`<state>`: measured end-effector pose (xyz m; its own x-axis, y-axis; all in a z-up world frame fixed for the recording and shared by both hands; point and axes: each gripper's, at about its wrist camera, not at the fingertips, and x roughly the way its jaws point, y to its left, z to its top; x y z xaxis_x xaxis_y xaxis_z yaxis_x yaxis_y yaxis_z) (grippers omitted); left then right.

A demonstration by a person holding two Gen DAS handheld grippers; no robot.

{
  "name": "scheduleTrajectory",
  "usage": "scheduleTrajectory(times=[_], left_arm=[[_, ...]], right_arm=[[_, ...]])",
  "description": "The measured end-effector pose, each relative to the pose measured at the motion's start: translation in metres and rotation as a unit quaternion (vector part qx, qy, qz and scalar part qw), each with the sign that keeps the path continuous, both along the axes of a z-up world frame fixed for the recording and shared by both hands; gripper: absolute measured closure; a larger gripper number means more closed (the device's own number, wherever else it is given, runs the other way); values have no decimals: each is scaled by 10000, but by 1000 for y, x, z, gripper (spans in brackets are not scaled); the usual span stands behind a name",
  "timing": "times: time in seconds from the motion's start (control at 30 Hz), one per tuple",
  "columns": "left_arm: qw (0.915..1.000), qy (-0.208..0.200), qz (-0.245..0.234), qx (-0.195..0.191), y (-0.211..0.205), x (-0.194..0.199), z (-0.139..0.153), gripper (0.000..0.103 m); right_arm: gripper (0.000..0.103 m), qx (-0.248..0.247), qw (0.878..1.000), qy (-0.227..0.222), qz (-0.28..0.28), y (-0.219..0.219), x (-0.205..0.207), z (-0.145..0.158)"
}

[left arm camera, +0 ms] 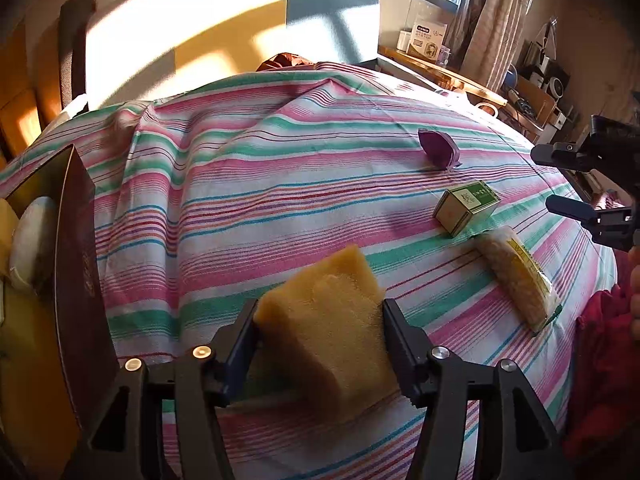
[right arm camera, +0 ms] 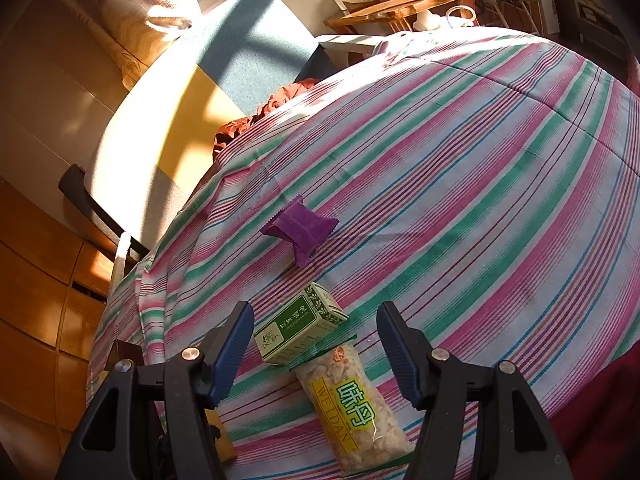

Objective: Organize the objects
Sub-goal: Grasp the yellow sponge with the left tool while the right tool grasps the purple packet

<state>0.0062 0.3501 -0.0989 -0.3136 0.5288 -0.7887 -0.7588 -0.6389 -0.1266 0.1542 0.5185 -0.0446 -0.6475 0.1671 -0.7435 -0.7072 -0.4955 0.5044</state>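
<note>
My left gripper point(left arm camera: 320, 312) is shut on a yellow sponge point(left arm camera: 328, 320) and holds it above the striped cloth point(left arm camera: 240, 184). My right gripper point(right arm camera: 316, 320) is open and empty, hovering over a green and white box point(right arm camera: 300, 326) and a clear snack packet point(right arm camera: 352, 400) with a yellow label. These show in the left wrist view too: the box point(left arm camera: 466, 206), the packet point(left arm camera: 516, 276), and the right gripper point(left arm camera: 560, 180) at the right edge. A purple sachet point(right arm camera: 300, 230) lies further back on the cloth; it also shows in the left wrist view point(left arm camera: 438, 148).
A dark brown box point(left arm camera: 76, 280) stands at the left edge of the cloth, with a white round item point(left arm camera: 30, 236) inside. A chair point(left arm camera: 76, 48) and a large pale panel point(left arm camera: 224, 28) stand behind. A wooden side table point(right arm camera: 404, 8) holds cartons.
</note>
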Motion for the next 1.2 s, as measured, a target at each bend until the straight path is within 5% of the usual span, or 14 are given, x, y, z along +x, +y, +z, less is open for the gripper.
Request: scheduleTrajectory(times=[0.57,0.87,1.2], left_arm=[[9995,304,-86,89,3,6,-5,38],[9994,278,-93,183,2,4,-6,36],[9993,279,-122,197,2,5,-8,34]], right_arm=[[38,97,9925,-767,950,-2,-48,-6],[38,912,9691,-1690,1550,41,-114,-21],[45,993,9505,-2166,1996,62,-162,-50]])
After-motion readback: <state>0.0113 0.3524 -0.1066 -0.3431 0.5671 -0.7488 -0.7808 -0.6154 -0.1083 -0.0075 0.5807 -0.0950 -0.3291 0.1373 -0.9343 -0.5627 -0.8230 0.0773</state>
